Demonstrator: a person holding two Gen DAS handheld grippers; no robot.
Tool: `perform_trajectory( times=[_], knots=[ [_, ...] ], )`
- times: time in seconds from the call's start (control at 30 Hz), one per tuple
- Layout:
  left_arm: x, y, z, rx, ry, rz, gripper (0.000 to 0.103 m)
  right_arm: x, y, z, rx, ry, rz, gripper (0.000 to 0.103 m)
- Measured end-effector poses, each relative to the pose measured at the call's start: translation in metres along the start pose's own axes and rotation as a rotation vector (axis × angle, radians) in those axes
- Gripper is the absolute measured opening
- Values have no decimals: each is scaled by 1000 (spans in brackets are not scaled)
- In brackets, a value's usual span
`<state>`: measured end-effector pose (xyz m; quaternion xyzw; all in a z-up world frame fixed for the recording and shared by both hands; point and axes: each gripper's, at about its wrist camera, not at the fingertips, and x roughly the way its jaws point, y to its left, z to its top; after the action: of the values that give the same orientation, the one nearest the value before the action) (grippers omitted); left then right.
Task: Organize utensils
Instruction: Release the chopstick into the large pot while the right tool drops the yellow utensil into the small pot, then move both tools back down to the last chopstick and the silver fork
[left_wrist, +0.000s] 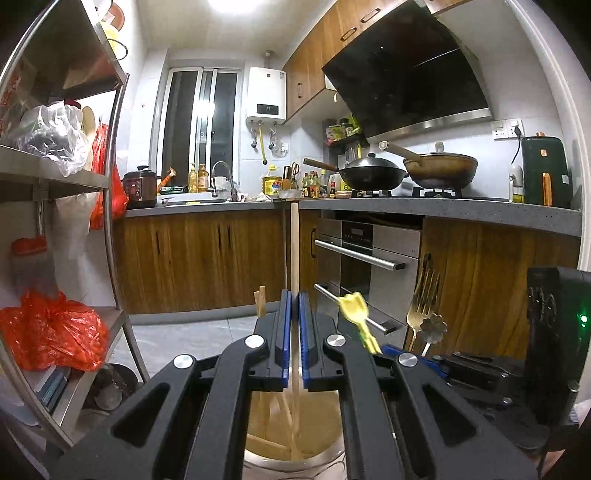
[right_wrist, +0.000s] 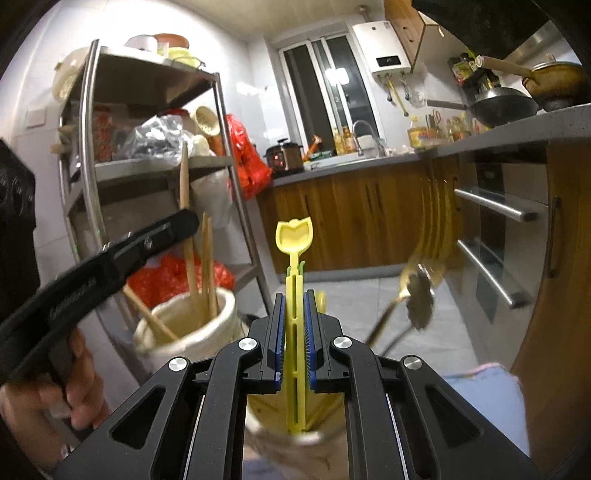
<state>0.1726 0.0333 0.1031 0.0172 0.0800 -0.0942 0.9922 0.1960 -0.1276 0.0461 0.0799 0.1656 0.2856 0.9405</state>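
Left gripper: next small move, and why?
Probably lower and open. The left gripper is shut on a wooden chopstick whose lower end already sits inside the cream holder with the other chopsticks, so releasing should drop it in.

We see the left gripper (left_wrist: 294, 306) clamped tight on one wooden chopstick (left_wrist: 294, 251), blue fingers (left_wrist: 284, 332) pressed to either side of it. The chopstick stands upright, its lower end down in a beige cup (left_wrist: 295, 439) under the gripper, with more sticks (left_wrist: 260, 301) leaning inside. To the right, a yellow spoon (left_wrist: 356, 306) tilts up, held by the right gripper (left_wrist: 391, 350), only partly seen. Past it, a gold fork (left_wrist: 424, 295) and a flower-headed utensil (left_wrist: 434, 326) stand upright. Behind them is an oven (left_wrist: 369, 254).
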Motion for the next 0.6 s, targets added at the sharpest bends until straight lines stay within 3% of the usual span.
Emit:
perform_trajectory(
  times=[0.13, 0.17, 0.2, 0.23, 0.33, 0.43, 0.5, 0.6],
  knots=[
    [-2, -1, 2, 4, 6, -2, 6, -7, -1, -5, -8, 45, -7, 11],
    [-2, -1, 3, 2, 10, -3, 7, -8, -1, -6, -7, 52, -9, 15],
    [-3, -1, 4, 0, 13, -1, 13, -11, -3, -6, -4, 54, -14, 22],
    [-4, -1, 4, -3, 11, 1, 24, -14, -3, -7, 1, 51, -13, 24],
    [-16, -3, 8, -11, -18, 0, 42, -31, -3, -5, 11, 27, -10, 32],
    [-30, -6, 12, -4, -29, -7, 53, -51, -2, -3, 6, 3, -10, 52],
    [-41, -8, 12, -2, -36, -10, 63, -69, 1, -3, -13, -15, -10, 71],
    [-59, -13, 7, 6, -25, -19, 75, -88, 3, -5, -40, -13, -23, 83]
  ],
)
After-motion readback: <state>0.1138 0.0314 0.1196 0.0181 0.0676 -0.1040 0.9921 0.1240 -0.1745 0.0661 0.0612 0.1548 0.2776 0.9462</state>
